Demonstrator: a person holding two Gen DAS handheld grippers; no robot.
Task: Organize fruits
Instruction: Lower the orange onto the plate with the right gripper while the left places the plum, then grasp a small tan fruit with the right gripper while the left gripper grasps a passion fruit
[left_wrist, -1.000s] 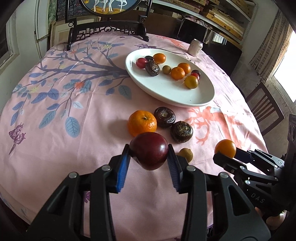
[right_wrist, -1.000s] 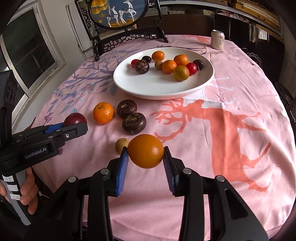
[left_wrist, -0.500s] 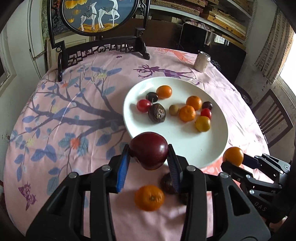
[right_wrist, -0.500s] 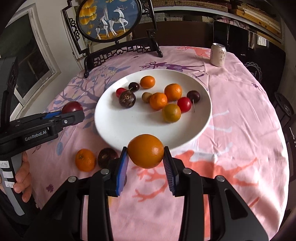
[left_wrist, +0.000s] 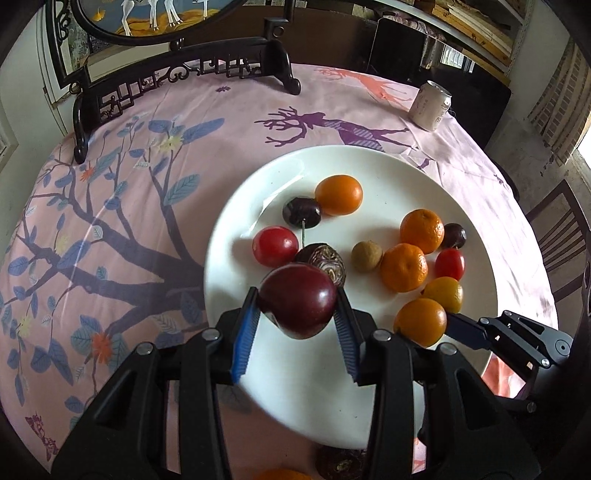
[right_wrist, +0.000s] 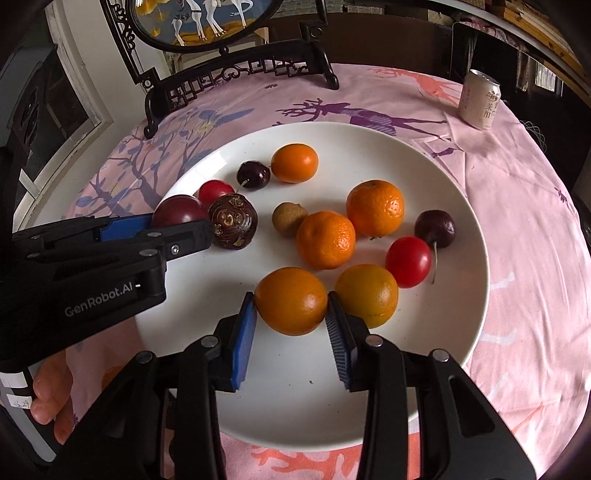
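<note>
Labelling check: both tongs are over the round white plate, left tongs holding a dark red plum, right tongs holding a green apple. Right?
One error: the right tongs hold a round orange fruit, not a green apple, as the right wrist view shows. The left tongs do hold the dark red plum, both over the round white plate.

Each black hand-held gripper has blue ribbed pads, silver screws.
</note>
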